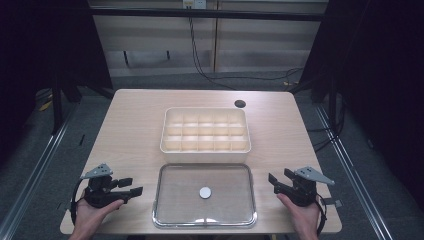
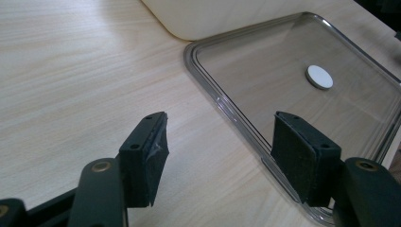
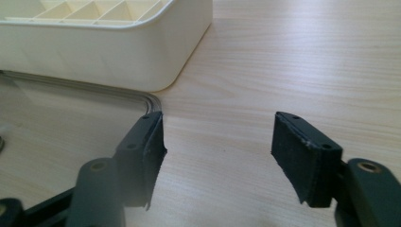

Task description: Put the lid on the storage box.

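A cream box (image 1: 205, 129) divided into several compartments stands in the middle of the wooden table (image 1: 135, 115). In front of it lies a clear lid (image 1: 172, 200) flat on the table, with a small white disc (image 1: 205, 192) at its centre. My left gripper (image 1: 134, 186) rests at the lid's left, open and holding nothing; in its own view the left gripper (image 2: 217, 142) has its jaws spread by the lid's corner (image 2: 227, 106), the disc (image 2: 319, 76) beyond. My right gripper (image 1: 278, 180) sits at the lid's right, open and holding nothing; the right gripper (image 3: 217, 142) faces the box (image 3: 118, 52).
A dark round hole (image 1: 240, 104) marks the table behind the box. Black cables (image 1: 200, 60) run on the floor beyond the far edge. Bare wood lies on both sides of the box and lid.
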`<state>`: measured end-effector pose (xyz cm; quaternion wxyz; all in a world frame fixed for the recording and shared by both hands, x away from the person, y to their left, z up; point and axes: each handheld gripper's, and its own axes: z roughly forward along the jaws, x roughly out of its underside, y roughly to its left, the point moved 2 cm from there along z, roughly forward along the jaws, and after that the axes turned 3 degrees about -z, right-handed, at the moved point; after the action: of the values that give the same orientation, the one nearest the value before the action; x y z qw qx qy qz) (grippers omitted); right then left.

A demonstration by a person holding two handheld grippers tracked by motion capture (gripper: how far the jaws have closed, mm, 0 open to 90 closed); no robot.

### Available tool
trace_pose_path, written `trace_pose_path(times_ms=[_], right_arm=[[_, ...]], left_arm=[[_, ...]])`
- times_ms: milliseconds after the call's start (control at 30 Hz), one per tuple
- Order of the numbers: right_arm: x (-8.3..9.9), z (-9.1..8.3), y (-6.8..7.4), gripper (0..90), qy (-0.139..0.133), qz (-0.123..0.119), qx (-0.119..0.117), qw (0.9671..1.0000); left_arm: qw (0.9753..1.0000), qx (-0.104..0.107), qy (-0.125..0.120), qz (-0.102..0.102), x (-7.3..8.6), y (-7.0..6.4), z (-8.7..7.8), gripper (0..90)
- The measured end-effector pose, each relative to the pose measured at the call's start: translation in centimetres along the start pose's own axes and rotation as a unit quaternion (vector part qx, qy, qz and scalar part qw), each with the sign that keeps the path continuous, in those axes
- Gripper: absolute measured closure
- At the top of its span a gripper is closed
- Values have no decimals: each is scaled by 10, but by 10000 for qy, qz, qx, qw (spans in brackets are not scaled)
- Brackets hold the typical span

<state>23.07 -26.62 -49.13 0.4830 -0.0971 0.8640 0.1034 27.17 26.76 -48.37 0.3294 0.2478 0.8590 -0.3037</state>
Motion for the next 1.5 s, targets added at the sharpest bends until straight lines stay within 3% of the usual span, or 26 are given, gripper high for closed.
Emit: trace_pose_path(times_ms=[100,200,233,267,300,333,500,533,667,733,900,967,1000,1067,1133,1233,1333,1433,1500], right_arm=[[-2,-5,1,369,-101,103,-27,9999],[-5,-11,1,391,-73,307,-365,9988],[-5,-11,1,391,-73,307,-365,9988],[-5,-11,3,401,108,290,-464,9984],[-5,-11,3,401,108,290,-464,9984],[-5,-10,4,391,293,453,-682,9962],[-8,-13,10,391,458,429,-862,9943],[-12,-14,15,384,466,316,-908,9943],[-20,-14,22,357,494,279,-1060,9927],[-28,-13,28,312,484,226,-1171,9917],[-39,-9,31,306,504,191,-1347,9894],[-43,-6,34,302,583,172,-1391,9884],[-48,-3,40,299,694,34,-1478,9866],[-52,0,46,300,733,21,-1532,9855],[-54,5,47,315,748,32,-1599,9843],[-53,15,47,363,857,-45,-1529,9845],[-49,23,45,373,920,-27,-1476,9848],[-40,33,42,394,1013,-4,-1421,9847],[-33,38,41,387,1193,-12,-1432,9825]], left_arm=[[10000,53,11,9,0,1,-1,365],[9999,81,64,61,1,-2,0,387],[9999,85,95,80,1,-3,1,387],[9999,103,112,82,1,-4,2,391],[9998,75,135,98,1,-5,3,391],[9998,65,161,91,1,-6,3,398],[9999,46,137,83,-1,-16,-1,412],[9999,76,111,74,-3,-18,-1,412],[9998,102,124,116,-9,-23,6,398],[9998,94,146,100,-15,-23,13,364],[9998,118,96,109,-28,-20,17,345],[9998,64,120,137,-35,-18,19,342],[9998,70,155,128,-38,-18,20,341],[9996,37,226,141,-41,-18,24,337],[9989,-71,329,320,-41,-20,27,329],[9993,47,229,284,-34,-26,32,329],[9986,67,405,325,-26,-25,38,338],[9988,62,431,205,-24,-21,40,354],[9988,97,429,213,-25,-19,41,355]])
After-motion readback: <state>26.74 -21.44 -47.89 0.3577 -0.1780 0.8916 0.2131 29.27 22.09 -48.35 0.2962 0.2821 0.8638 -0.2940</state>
